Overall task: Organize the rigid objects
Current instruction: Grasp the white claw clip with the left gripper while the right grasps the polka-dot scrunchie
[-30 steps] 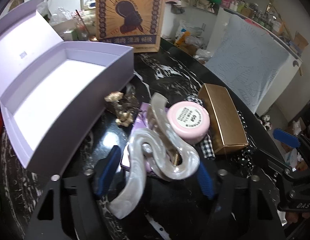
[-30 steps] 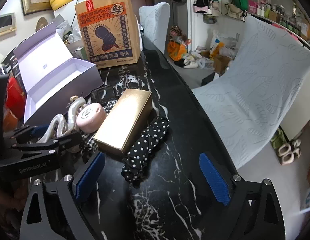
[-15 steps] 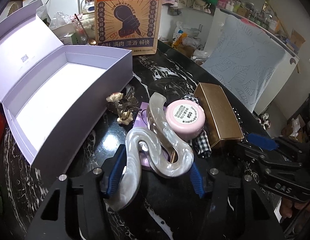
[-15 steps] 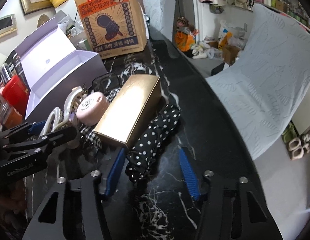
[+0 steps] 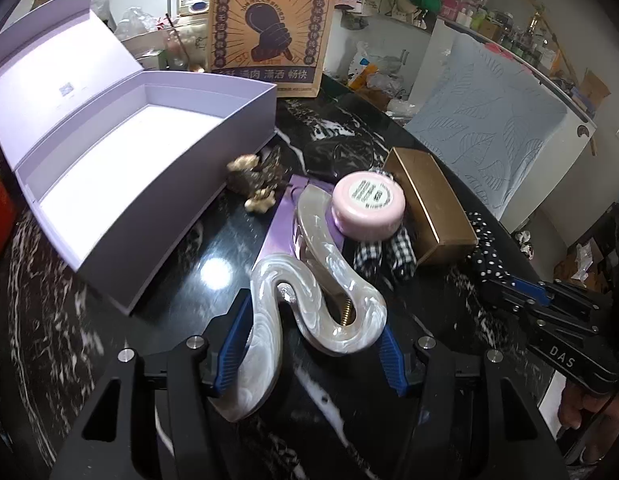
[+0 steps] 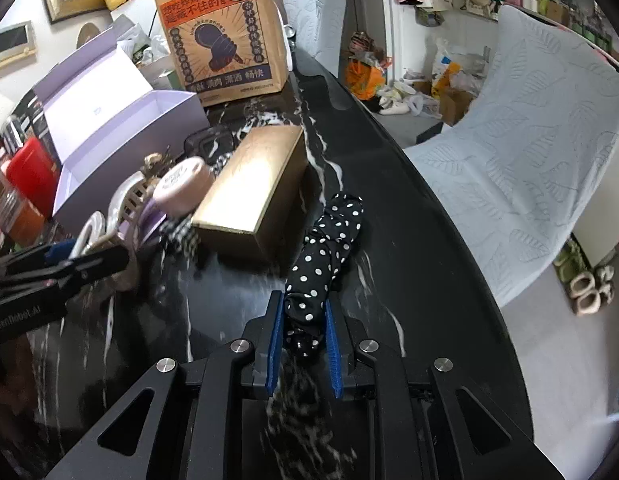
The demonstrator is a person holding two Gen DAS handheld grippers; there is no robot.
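Two claws (image 5: 313,344) (image 6: 303,340) — clip (image 5: 309,296), umbrella (image 6: 327,256).

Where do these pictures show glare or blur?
Left wrist view: a bright lamp glare on the black table; the hair claw is sharp. Right wrist view: the table near the right tool is smeared, and straight edges bend toward the rim.

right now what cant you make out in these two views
- Left wrist view: the pink jar label is too small to read.
- Left wrist view: the purple card is mostly covered by the pearl hair claw.
- Right wrist view: the polka-dot scrunchie near end is hidden between the right gripper fingers.
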